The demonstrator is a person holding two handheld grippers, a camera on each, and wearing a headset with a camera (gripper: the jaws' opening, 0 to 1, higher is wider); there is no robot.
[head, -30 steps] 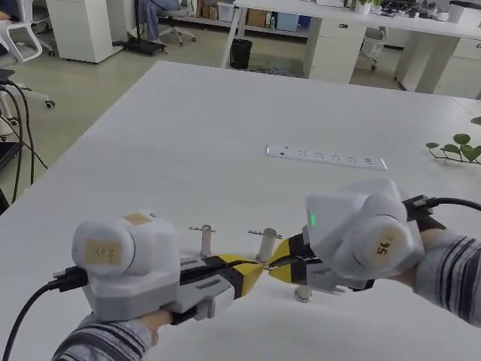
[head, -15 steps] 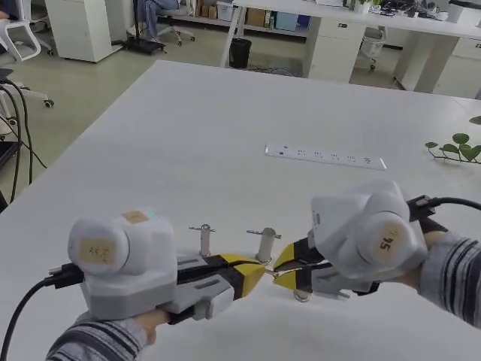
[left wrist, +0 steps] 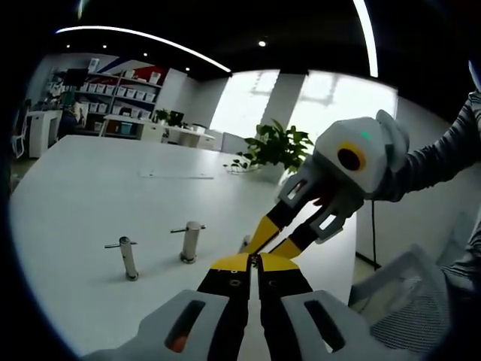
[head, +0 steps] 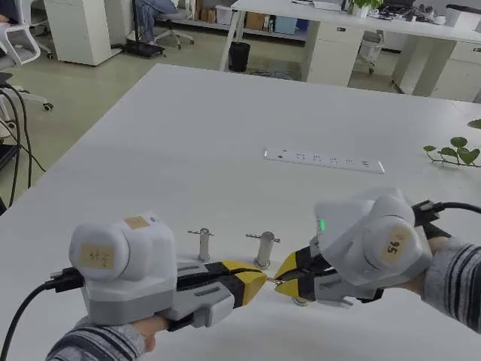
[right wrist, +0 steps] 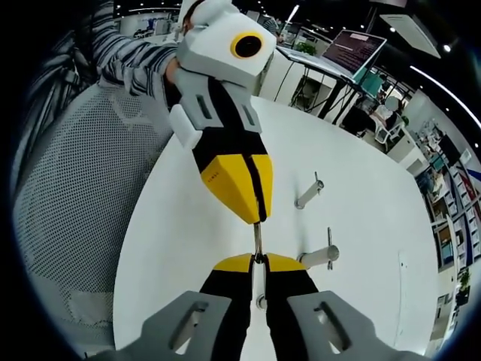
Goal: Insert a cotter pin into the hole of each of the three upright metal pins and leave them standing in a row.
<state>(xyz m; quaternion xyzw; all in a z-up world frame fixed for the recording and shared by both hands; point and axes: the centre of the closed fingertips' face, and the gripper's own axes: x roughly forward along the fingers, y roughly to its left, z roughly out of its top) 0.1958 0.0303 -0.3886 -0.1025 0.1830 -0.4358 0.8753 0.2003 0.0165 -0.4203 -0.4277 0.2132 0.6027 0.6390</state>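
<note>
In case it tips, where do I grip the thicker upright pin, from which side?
Grip the thicker upright pin on its bare shaft, below the cotter pin crossing its top, from the near side: the crosspiece sticks out left and right.

2 metal pins [head: 203, 245] upright, cotters [head: 262, 238] thru — 3rd cotter pin [right wrist: 257, 237] airborne, level, nearby.

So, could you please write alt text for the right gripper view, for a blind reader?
Two yellow-tipped grippers face tip to tip over a white table, the right gripper from below and the left gripper from above, both shut on a thin cotter pin. Two metal pins stand beside them.
</note>
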